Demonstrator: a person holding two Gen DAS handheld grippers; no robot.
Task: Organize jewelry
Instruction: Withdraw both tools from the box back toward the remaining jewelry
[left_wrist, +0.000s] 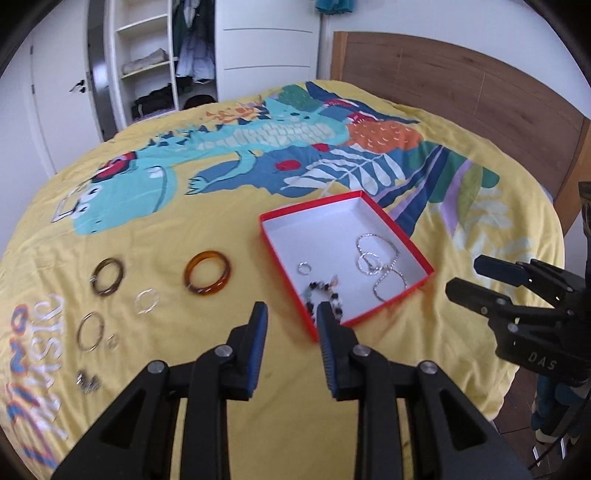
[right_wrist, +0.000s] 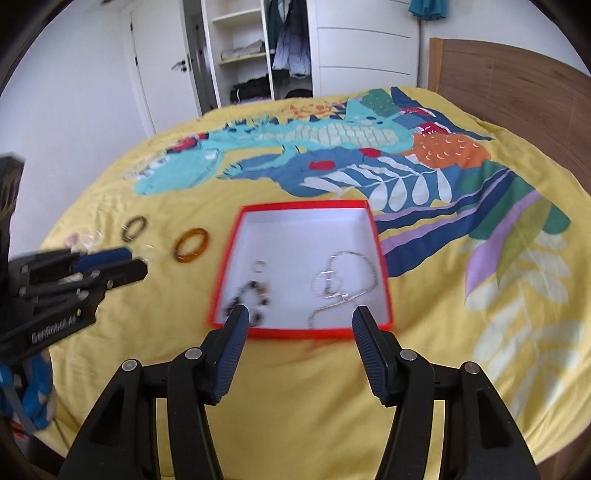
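Observation:
A red box (left_wrist: 399, 236) with a white inside lies on the yellow bedspread; it also shows in the right wrist view (right_wrist: 306, 225). In it lie a silver chain (left_wrist: 380, 266), a small ring (left_wrist: 303, 268) and a beaded bracelet (left_wrist: 328, 295). Left of the box lie an amber bangle (left_wrist: 208, 272), a dark bangle (left_wrist: 108, 277), a clear ring (left_wrist: 147, 301), a thin hoop (left_wrist: 89, 331) and a small metal piece (left_wrist: 88, 382). My left gripper (left_wrist: 291, 314) is open and empty, above the bed at the box's near left corner. My right gripper (right_wrist: 301, 319) is open and empty, just before the box's near edge.
The bedspread (left_wrist: 221, 206) carries a dinosaur print. A wooden headboard (left_wrist: 461, 88) stands at the far right. An open wardrobe (left_wrist: 159, 62) with shelves and clothes stands beyond the bed. The bed's near edge drops off at the right (left_wrist: 517, 387).

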